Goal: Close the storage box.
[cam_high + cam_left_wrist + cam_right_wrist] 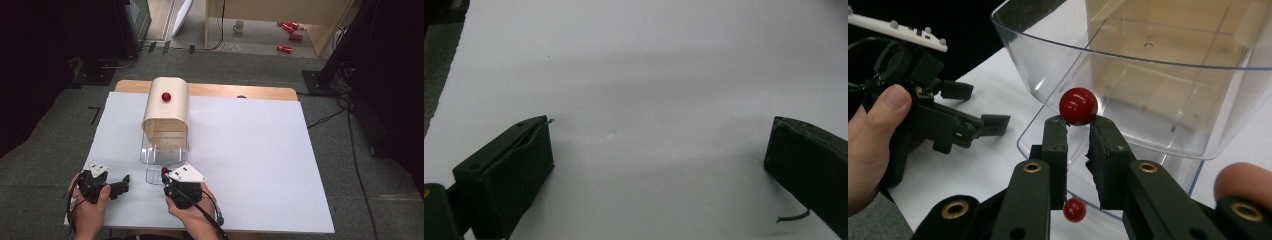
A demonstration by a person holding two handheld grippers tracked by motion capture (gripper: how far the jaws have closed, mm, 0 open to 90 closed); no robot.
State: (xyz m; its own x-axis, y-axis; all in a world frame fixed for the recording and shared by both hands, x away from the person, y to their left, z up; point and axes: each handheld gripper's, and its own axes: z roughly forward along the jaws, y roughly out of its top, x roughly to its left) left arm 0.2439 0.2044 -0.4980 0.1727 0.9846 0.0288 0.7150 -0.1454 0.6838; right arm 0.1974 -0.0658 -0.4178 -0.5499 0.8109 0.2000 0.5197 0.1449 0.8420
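A clear plastic box (165, 148) with a curved beige cover (166, 107) stands mid-table, and a red knob (166, 96) sits on top of that cover. At the box's near side a clear flap (154, 175) carries a second red knob (1078, 106). My right gripper (1079, 122) is shut on this knob, pinching it at the fingertips just in front of the box's open mouth (1148, 60). A smaller red ball shape (1074, 210) shows lower between the jaws; I cannot tell if it is a reflection. My left gripper (659, 145) rests open over bare white table, left of the right one.
The white tabletop (260, 150) stretches wide to the right of the box. A person's hand holds each gripper at the near edge. A cable (207, 220) trails from the right gripper. On the floor beyond the table lie red cans (290, 27) and a mug (239, 26).
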